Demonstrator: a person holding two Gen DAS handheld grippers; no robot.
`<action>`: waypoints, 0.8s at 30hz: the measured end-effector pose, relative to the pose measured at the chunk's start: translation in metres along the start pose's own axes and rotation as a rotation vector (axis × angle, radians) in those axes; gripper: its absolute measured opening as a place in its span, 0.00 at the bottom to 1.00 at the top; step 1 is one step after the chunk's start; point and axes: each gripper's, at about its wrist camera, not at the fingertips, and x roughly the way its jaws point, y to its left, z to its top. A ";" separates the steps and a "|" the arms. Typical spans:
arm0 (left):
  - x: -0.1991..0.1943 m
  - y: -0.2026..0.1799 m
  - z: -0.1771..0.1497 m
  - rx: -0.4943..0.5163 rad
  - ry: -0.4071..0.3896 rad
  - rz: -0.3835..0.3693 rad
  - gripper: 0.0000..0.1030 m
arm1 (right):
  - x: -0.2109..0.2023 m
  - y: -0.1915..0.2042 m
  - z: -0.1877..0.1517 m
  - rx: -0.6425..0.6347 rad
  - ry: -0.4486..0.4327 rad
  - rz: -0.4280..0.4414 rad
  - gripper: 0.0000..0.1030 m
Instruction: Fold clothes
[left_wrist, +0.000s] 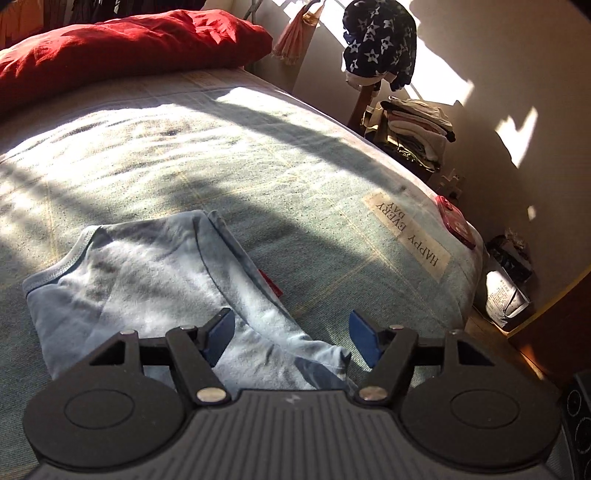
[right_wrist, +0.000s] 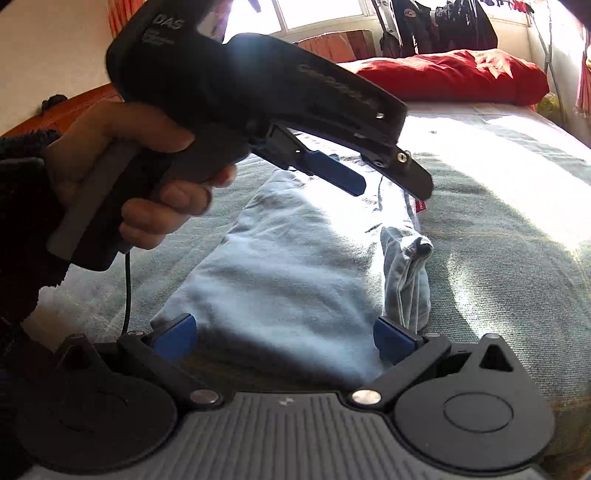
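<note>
Spread jaws over pale blue shirt (left_wrist: 155, 273); hand (right_wrist: 122, 177) only in right view.

Both handheld units are showing matte black housings with ribbed grey top plates, round pivot discs and silver rivets. The left gripper (left_wrist: 291, 332) and the right gripper (right_wrist: 284, 338) are each carrying blue finger pads (left_wrist: 221, 334). The left unit's body is bearing "DAS" lettering; a thin black cable (right_wrist: 127, 291) is hanging from its grip. The person's left hand (right_wrist: 122, 173) is wearing a dark fuzzy sleeve (right_wrist: 22, 206).
</note>
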 end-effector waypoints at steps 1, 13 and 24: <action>-0.012 0.003 -0.004 -0.001 -0.008 0.012 0.75 | -0.005 -0.003 0.002 0.020 -0.008 0.002 1.00; -0.073 0.101 -0.085 -0.483 -0.099 0.001 0.72 | -0.036 -0.016 0.003 0.138 -0.042 0.062 1.00; -0.041 0.131 -0.095 -0.602 -0.109 -0.061 0.72 | -0.035 -0.039 0.004 0.220 -0.014 0.054 1.00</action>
